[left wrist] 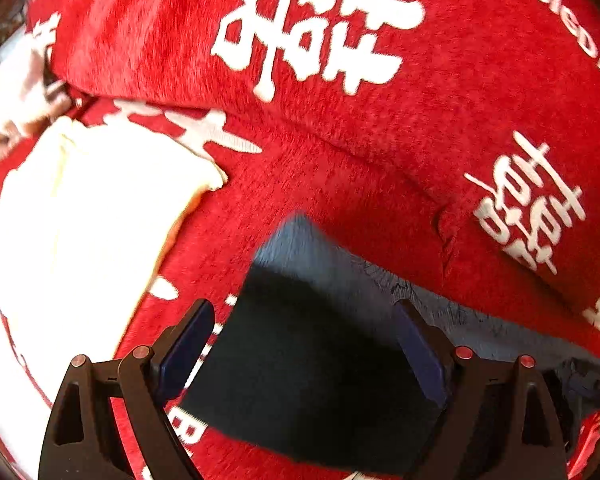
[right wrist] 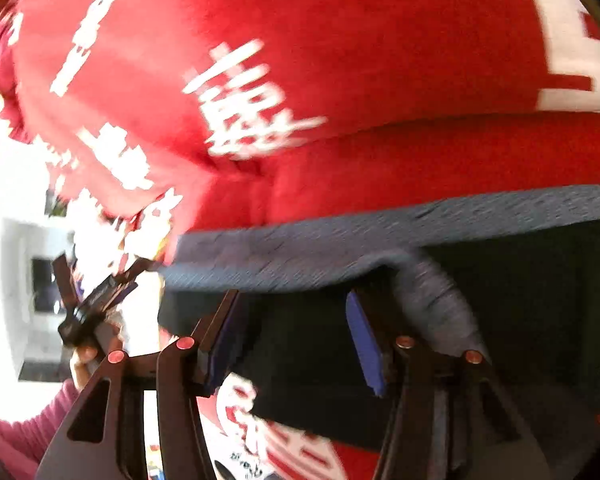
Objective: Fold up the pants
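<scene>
Dark pants (left wrist: 312,360) lay on a red blanket (left wrist: 340,152) printed with white double-happiness signs and letters "BIGD", left gripper (left wrist: 304,344) spread wide over them, right gripper (right wrist: 296,344) parted above the waistband, neither pinching cloth.

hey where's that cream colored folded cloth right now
In the left wrist view, the cream cloth lies at the left on the red printed blanket, left of the dark pants and apart from them.

Motion blur smears my right view; the pants (right wrist: 300,236) run off its right edge, and the pink sleeve (right wrist: 28,428) is cut off at the left.
</scene>
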Demonstrator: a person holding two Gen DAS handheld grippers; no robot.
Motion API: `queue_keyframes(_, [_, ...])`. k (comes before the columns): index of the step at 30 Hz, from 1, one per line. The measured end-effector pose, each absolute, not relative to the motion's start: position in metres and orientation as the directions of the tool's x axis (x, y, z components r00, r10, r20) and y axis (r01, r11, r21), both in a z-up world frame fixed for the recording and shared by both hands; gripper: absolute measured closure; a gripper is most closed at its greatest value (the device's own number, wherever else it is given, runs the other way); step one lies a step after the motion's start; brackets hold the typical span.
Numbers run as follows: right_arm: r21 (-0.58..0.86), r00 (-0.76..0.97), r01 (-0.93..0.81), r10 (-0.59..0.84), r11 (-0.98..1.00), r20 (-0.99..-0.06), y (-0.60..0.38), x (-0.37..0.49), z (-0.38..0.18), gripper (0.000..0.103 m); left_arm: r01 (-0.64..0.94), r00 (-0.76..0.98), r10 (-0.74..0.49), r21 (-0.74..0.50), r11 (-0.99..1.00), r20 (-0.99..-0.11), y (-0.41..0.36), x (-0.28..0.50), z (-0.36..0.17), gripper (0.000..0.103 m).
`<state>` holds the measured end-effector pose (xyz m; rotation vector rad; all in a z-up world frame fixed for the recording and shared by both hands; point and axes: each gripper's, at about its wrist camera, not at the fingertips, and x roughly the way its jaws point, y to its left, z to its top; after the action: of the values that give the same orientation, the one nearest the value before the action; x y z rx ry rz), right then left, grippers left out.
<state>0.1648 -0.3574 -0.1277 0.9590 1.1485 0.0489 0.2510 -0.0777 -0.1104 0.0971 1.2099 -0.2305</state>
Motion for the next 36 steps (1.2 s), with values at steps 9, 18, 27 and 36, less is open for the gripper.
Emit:
queue_keyframes(9, [0.493,0.274,0.26,0.426,0.83,-0.862,-0.302,0.234,-0.178,0.046,0.354,0.257,-0.027,0.068,0.933,-0.966,-0.14,0.235,-0.184,0.012])
queue_keyframes(18, [0.576,0.487,0.479,0.346,0.663,-0.802,-0.395,0.211,-0.152,0.033,0.354,0.245,0.024,0.112,0.928,-0.969,-0.133,0.23,-0.176,0.007])
queue_keyframes(27, [0.607,0.493,0.562,0.362,0.562,-0.791,-0.381,0.089,-0.127,0.033,0.525,0.142,-0.07,0.016,0.851,-0.987,-0.157,0.157,-0.151,0.007])
queue_keyframes(36, [0.508,0.483,0.745,0.176,0.431,-0.858,-0.345,-0.069,-0.102,0.033,0.746,-0.077,-0.261,-0.23,0.625,-0.962,-0.238,0.048,-0.135,0.007])
